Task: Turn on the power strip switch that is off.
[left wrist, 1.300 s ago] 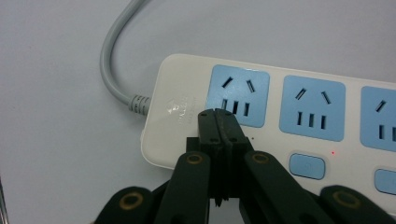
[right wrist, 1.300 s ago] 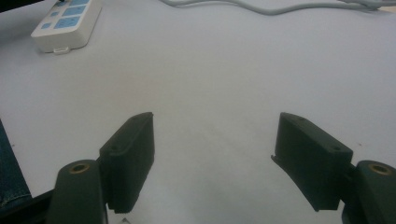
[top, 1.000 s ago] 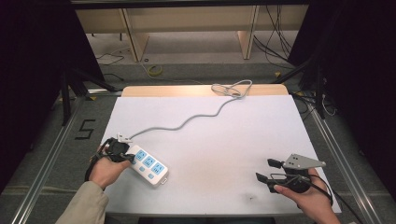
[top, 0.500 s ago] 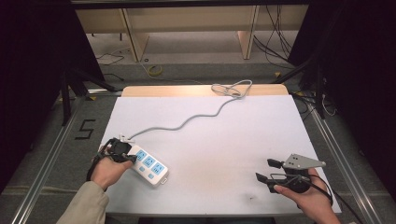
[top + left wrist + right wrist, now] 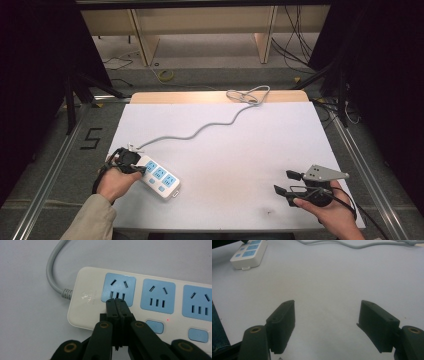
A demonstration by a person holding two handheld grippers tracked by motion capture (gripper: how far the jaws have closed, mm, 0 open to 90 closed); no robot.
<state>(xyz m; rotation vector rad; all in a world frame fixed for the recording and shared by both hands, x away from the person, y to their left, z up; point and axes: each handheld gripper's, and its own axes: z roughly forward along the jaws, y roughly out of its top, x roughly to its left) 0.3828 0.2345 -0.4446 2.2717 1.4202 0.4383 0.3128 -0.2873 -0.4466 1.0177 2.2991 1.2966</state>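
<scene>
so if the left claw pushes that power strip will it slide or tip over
The power strip lies flat and low on the smooth white table, so it would probably slide, not tip. Its grey cord trails off one end in loose curves, so it looks floppy and might make the strip pivot. The shut left claw rests near that end.

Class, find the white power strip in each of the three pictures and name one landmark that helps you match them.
High view: power strip lower left, at the left gripper.
Left gripper view: power strip across the centre and right.
Right gripper view: power strip top left corner.
Shared landmark: its grey cord.
</scene>
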